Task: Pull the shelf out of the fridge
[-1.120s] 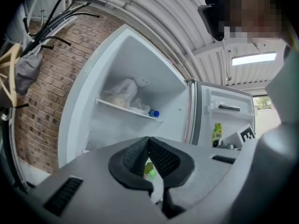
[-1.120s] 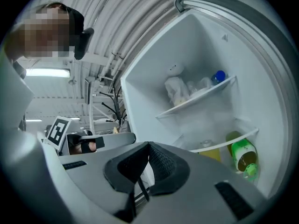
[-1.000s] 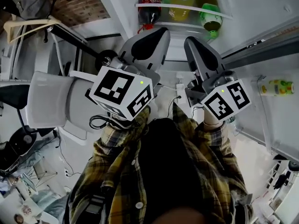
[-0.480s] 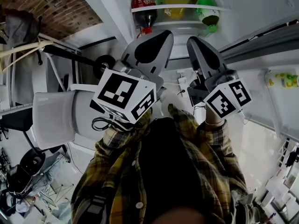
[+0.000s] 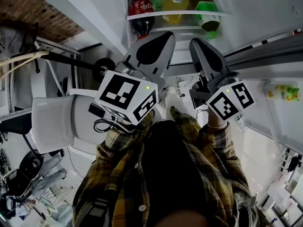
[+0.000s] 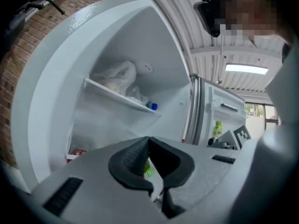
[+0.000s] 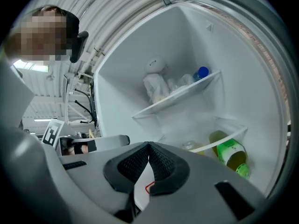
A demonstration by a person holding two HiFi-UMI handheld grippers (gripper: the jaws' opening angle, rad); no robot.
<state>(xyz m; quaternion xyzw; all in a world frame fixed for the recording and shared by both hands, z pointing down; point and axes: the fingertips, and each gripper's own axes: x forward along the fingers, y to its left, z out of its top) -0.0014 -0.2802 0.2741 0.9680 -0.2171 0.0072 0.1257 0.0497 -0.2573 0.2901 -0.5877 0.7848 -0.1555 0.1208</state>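
Brick wall (image 5: 47,18), corrugated ceiling (image 6: 182,22), strip light (image 6: 246,69)

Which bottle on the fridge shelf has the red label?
The left bottle in the head view, dark with a red label. The middle bottle is yellow and the right bottle is green.

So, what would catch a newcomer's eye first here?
The left gripper and right gripper fill the middle of the head view, side by side with jaws shut and empty, pointing into the open fridge. Just beyond them, a shelf carries a red-labelled bottle, a yellow bottle and a green bottle.
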